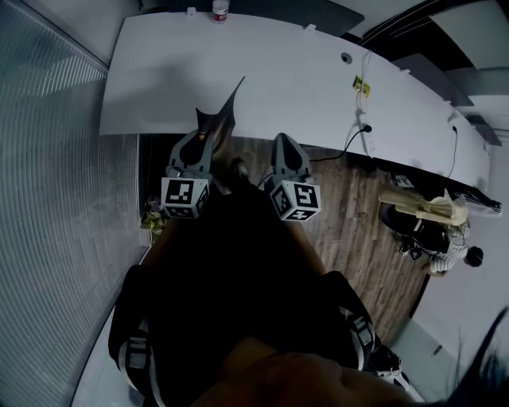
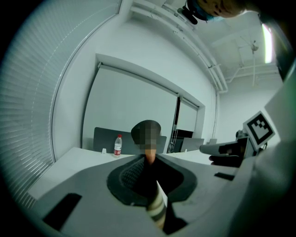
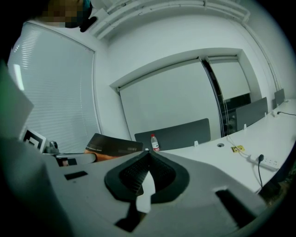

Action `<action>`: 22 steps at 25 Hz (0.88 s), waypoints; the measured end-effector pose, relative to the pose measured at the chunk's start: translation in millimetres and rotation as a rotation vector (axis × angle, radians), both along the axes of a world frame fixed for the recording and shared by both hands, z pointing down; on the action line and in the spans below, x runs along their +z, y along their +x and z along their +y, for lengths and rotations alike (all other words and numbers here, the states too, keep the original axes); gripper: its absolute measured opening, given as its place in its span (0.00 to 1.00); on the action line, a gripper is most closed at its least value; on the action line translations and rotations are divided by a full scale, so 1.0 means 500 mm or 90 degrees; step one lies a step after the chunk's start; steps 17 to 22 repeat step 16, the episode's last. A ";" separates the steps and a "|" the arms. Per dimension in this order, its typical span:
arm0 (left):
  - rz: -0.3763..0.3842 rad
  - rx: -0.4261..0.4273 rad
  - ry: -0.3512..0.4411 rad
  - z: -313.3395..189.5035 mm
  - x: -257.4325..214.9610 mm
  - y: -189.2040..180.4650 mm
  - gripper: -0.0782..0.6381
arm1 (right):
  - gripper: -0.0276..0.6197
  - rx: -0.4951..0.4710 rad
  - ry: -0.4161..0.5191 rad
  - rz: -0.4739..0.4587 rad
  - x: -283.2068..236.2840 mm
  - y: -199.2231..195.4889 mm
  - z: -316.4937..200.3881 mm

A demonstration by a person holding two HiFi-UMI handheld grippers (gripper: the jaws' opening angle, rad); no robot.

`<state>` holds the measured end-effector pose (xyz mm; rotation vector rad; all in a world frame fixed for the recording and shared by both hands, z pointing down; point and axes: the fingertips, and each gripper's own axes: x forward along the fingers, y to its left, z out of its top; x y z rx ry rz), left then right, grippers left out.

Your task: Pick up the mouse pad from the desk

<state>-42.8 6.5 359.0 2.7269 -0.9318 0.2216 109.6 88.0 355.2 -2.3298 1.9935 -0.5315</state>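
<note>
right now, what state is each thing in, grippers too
left gripper: shut on the mouse pad
mouse pad: held up off the desk, one edge clamped in the left gripper
right gripper: shut, nothing between its jaws
bottle: upright at the desk's far edge, cap on
power strip: lying on the desk, a black cable plugged in

Head view is looking steeply down from over the person, desk (image 1: 278, 71) at 12 o'clock. Both gripper views are sitting close behind their own jaws, facing near-level across the desk; the left one is catching the right gripper (image 2: 203, 148) at 3 o'clock. All three are sharing the bottle (image 1: 219, 10).
</note>
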 end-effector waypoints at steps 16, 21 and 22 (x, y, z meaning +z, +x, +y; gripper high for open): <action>-0.001 0.010 0.003 -0.012 0.005 -0.042 0.16 | 0.04 0.002 0.012 0.002 -0.008 -0.045 -0.014; -0.001 0.010 0.003 -0.012 0.005 -0.042 0.16 | 0.04 0.002 0.012 0.002 -0.008 -0.045 -0.014; -0.001 0.010 0.003 -0.012 0.005 -0.042 0.16 | 0.04 0.002 0.012 0.002 -0.008 -0.045 -0.014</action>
